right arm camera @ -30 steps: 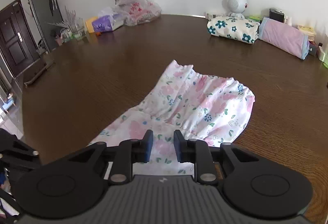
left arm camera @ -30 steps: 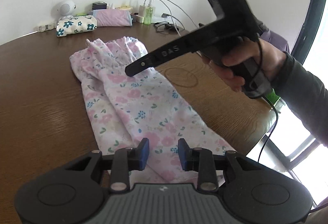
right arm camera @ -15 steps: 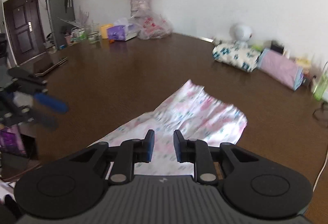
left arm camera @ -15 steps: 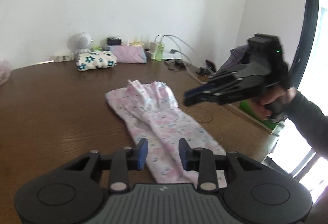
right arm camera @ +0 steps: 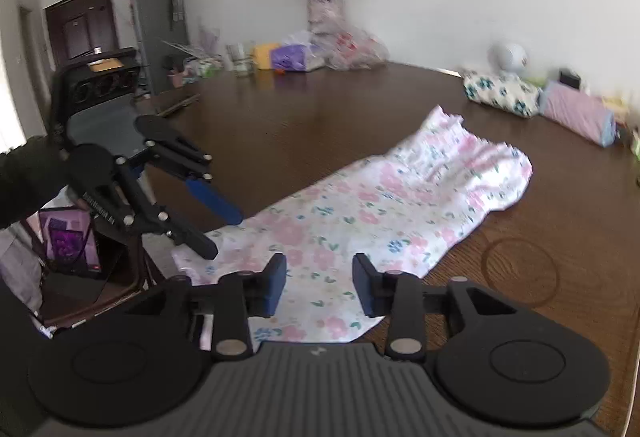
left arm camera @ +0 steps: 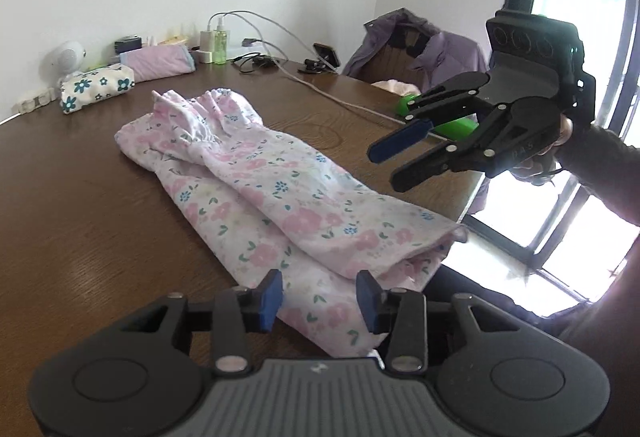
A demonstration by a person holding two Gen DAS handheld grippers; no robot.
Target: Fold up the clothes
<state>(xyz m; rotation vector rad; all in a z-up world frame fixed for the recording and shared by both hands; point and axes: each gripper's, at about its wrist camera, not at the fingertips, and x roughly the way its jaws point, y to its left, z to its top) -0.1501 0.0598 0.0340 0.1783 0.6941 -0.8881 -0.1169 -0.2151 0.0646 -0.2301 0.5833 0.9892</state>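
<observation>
Very little can be read. In the left wrist view, the right hand-held gripper (left arm camera: 394, 161) carries raised letters on the side of its black body, just behind its fingers; they look like "DAS", though the first letter is unclear. In the right wrist view, the left hand-held gripper (right arm camera: 222, 233) has a line of raised lettering on its side, too blurred to read. Each camera's own hand-held gripper shows only a small pale emblem, no words.

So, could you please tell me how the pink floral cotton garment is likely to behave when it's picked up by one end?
The pink floral cotton garment probably drapes limply: it lies creased, its near end drooping over the brown wooden table edge. It looks thin, so likely light. Its gathered elastic end may bunch.
</observation>
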